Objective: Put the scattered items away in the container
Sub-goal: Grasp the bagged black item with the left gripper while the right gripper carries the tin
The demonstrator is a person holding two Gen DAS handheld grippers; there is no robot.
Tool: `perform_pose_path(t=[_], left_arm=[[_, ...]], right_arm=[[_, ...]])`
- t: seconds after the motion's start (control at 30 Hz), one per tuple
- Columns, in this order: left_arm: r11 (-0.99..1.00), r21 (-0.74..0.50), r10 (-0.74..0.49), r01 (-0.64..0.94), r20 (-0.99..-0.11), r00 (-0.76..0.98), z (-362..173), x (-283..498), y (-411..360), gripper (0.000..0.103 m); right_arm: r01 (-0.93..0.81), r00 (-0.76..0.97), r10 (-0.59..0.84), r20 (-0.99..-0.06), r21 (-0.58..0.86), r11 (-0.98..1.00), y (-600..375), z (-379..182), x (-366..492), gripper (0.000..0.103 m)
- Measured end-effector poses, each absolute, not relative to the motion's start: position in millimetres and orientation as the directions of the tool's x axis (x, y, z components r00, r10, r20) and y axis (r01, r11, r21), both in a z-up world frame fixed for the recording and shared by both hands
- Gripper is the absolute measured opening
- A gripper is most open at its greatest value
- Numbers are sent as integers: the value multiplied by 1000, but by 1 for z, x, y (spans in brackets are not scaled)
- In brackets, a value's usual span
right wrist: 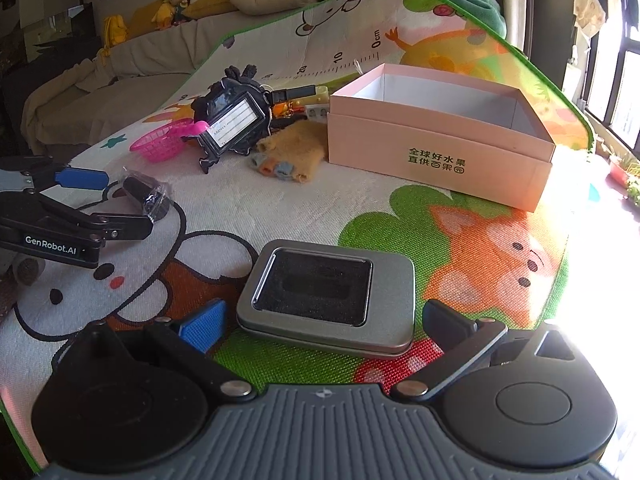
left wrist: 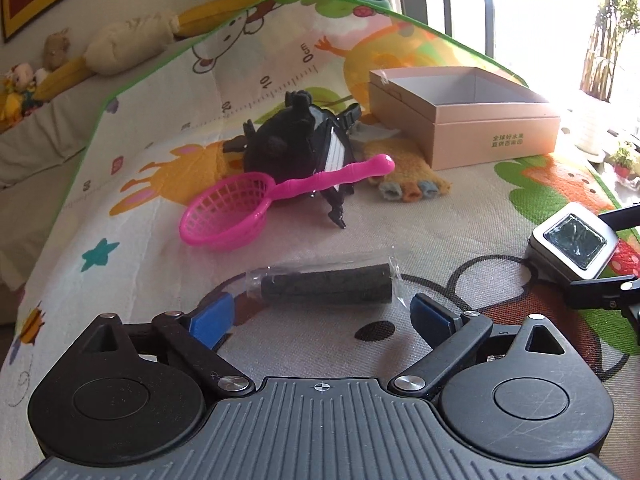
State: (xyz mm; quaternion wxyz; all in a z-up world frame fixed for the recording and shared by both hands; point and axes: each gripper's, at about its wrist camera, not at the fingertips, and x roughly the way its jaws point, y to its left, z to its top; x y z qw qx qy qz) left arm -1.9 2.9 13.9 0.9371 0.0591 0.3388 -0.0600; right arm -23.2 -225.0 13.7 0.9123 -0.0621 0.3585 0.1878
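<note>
My left gripper [left wrist: 322, 312] is open, its blue pads either side of a black cylinder in clear wrap [left wrist: 326, 283] lying on the play mat. My right gripper [right wrist: 326, 326] is open, its fingers flanking a silver tin with a window lid [right wrist: 326, 300]. The open pink cardboard box [right wrist: 440, 140] stands at the back right, empty inside. A pink toy strainer [left wrist: 240, 204], a black plush luggage tag [left wrist: 296, 140] and a yellow knitted glove [left wrist: 404, 172] lie in a cluster left of the box. The left gripper also shows in the right wrist view [right wrist: 116, 196].
The colourful play mat [right wrist: 480, 240] covers the surface, with green edges at left and back. A couch with plush toys [right wrist: 172, 4] runs behind. A small yellow and black toy [right wrist: 304, 98] lies beside the box. Windows and plants are at the right.
</note>
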Motion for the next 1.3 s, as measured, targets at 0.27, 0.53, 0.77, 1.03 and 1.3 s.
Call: perform_pose_path(t=[0.27,0.53,0.77,1.03,1.3], left_arm=[[985,115,-27,129,-634,773,9,15,-12,103],[978,88,-89,190,-646,758,2,28,-10,100],[944,79,-202,319,-625,754,18,-5,-41,90],[936,62,-241,347,-606,758,17,-28,-63,90],[929,43,-252,367,-652,715,5,-36,-63,95]], right_arm=[[-429,663,318,-678,5,903,-218,15,-27,94],[-408,671,308,-674,10,913,-236,23,-43,94],[-383,696,301,-652,17,924,-254,37,-58,94],[-365,708,294,-642,23,931,-265,36,-71,94],[-362,689,283,-667,21,932,-266,19,-77,94]])
